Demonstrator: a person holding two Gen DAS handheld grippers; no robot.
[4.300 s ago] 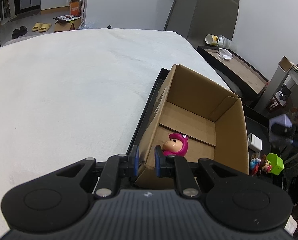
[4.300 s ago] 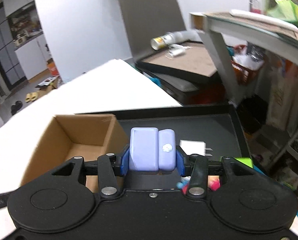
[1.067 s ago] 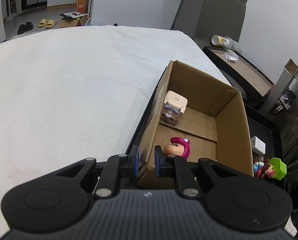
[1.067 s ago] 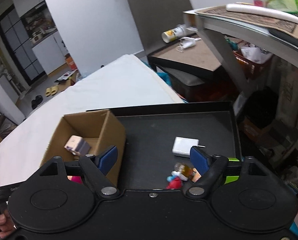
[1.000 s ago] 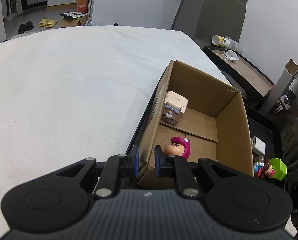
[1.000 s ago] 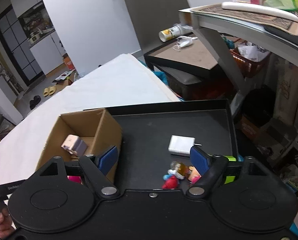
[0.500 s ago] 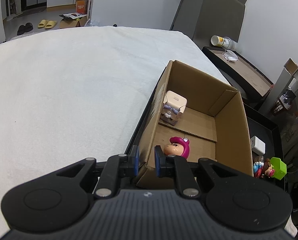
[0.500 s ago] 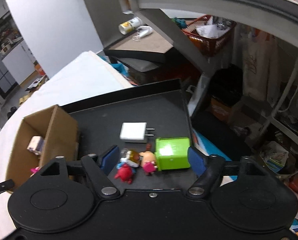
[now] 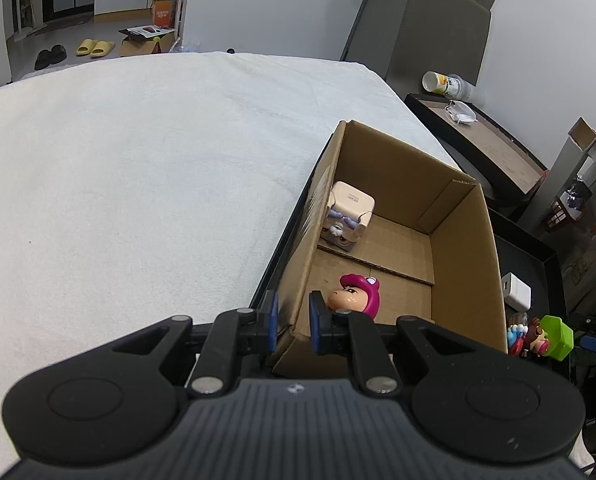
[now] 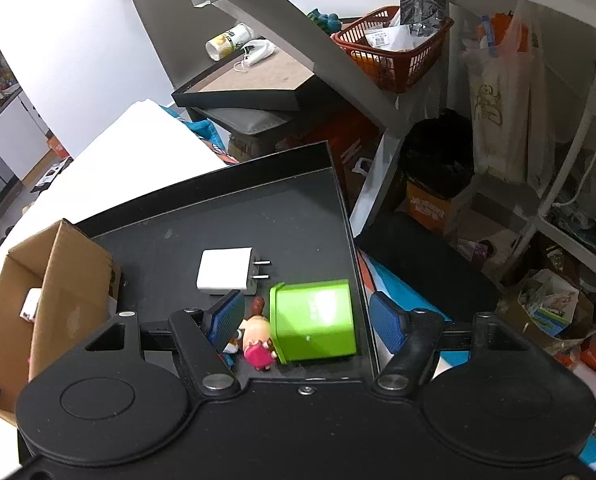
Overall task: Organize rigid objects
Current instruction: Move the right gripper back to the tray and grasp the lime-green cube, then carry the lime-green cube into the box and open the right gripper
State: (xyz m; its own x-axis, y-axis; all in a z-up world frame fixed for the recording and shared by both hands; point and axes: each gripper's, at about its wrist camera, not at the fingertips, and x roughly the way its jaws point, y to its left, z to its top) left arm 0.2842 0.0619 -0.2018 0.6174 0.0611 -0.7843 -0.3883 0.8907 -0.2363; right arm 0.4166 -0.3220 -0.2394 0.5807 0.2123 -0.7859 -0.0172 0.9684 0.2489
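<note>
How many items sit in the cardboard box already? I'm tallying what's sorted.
2: a pale cube toy against the box's far left wall and a pink-hooded figurine near the front. The cardboard box's near corner is hidden behind the gripper.

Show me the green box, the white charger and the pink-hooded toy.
green box (image 10: 317,322), right wrist view, its top face
white charger (image 10: 224,271), right wrist view, its flat body
pink-hooded toy (image 9: 355,295), left wrist view, its head

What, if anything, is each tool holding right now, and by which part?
The left tool pinches the cardboard box by its near wall; the right tool holds nothing, open around the green block.
</note>
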